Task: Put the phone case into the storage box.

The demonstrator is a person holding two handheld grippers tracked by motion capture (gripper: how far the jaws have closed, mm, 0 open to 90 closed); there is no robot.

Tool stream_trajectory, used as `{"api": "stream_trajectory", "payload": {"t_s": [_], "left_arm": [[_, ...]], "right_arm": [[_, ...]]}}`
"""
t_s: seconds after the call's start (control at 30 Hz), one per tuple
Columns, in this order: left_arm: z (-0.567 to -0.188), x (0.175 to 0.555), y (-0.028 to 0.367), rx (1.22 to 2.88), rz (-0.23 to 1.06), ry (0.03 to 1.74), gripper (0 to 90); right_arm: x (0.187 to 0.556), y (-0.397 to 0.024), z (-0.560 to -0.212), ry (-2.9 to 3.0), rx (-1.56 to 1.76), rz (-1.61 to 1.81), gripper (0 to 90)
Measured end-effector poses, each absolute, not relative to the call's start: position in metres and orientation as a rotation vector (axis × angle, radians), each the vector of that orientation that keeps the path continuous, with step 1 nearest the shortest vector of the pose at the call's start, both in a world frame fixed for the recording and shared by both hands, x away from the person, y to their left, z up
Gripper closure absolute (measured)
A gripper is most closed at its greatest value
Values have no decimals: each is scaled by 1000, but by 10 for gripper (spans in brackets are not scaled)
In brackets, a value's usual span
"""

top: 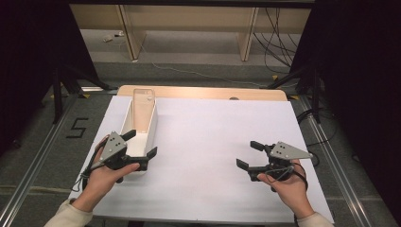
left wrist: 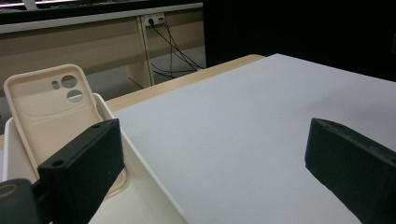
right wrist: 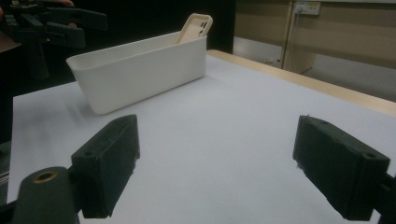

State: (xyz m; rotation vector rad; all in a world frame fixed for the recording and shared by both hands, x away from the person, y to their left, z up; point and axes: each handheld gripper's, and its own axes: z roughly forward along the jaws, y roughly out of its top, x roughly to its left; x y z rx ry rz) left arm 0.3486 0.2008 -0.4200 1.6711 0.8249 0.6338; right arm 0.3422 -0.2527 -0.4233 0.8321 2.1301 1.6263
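Observation:
A long white bin [top: 152,124] lies on the left of the white board [top: 213,142]. A beige phone case [top: 143,100] leans upright against the bin's far end, camera cut-outs at the top. My left gripper [top: 140,144] hovers open over the bin's near end, one jaw above the inside and the other just outside the right wall. In the left gripper view the phone case [left wrist: 51,107] stands beyond the left jaw, inside the bin [left wrist: 140,154]. My right gripper [top: 249,154] stands open and empty over the right of the board, pointing left towards the bin [right wrist: 140,70] and case [right wrist: 195,25].
The white board covers a wooden table whose far edge [top: 203,92] shows behind it. Beyond are the floor, desk legs and loose cables [top: 279,42]. Black curtains flank both sides. The left gripper [right wrist: 51,21] appears at the top left of the right gripper view.

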Motion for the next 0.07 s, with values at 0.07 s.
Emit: {"api": "stream_trajectory", "payload": {"t_s": [0.07], "left_arm": [[-420,349,201,1672,636,826,41]], "right_arm": [[342,-253,-423,2125,822,1620,160]]}}
